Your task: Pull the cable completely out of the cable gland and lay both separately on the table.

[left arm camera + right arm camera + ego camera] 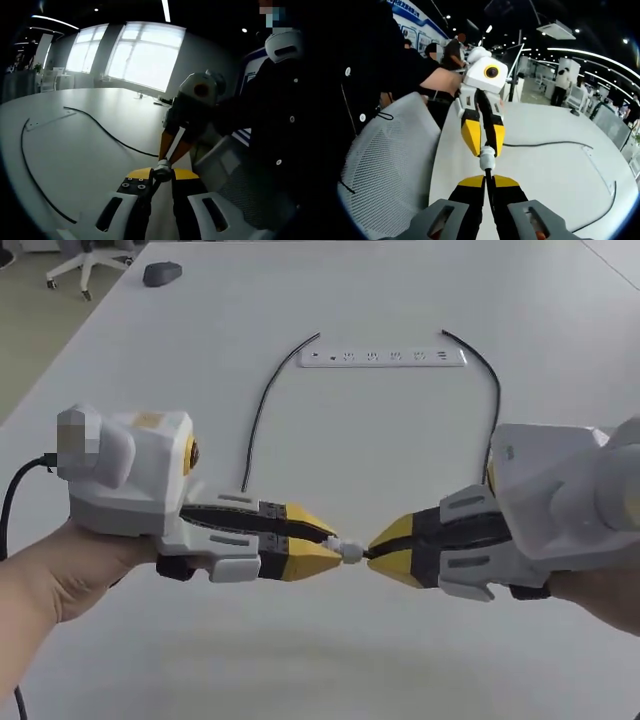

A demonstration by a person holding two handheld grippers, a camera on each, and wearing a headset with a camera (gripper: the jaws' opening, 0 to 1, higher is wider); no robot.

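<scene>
The gland (352, 551) is a small white plastic piece, stubby and roughly cylindrical, held in the air just above the table (380, 450) between two yellow wedge tips that point at each other; the cable (258, 415) is thin, black and round, limp where it lies. The left gripper (332, 546) (white moulded shell, glossy yellow pads (310, 558)) has its jaws drawn almost together with the gland at their tips; in the right gripper view the gland's far end sits between those pads, though how much of it they pinch I cannot tell. The right gripper (378, 553) has its jaws nearly closed on the cable, which runs up between them to the gland.

One stretch of cable curves over the table from near the left end of a power strip (385, 357) down to the left gripper; another bends from the strip's right end down behind the right gripper. The table is broad, smooth and matt white; the strip is a flat white bar with a row of sockets, well beyond the grippers; a dark grey rounded lump (162, 273) lies near the far left edge. Past that edge stands a wheeled chair (85, 262); the left gripper view shows tall bright windows (140, 55) — the right gripper view a white mesh seat back (385, 150) beside the table, and strip lights (590, 52) on a dark ceiling.
</scene>
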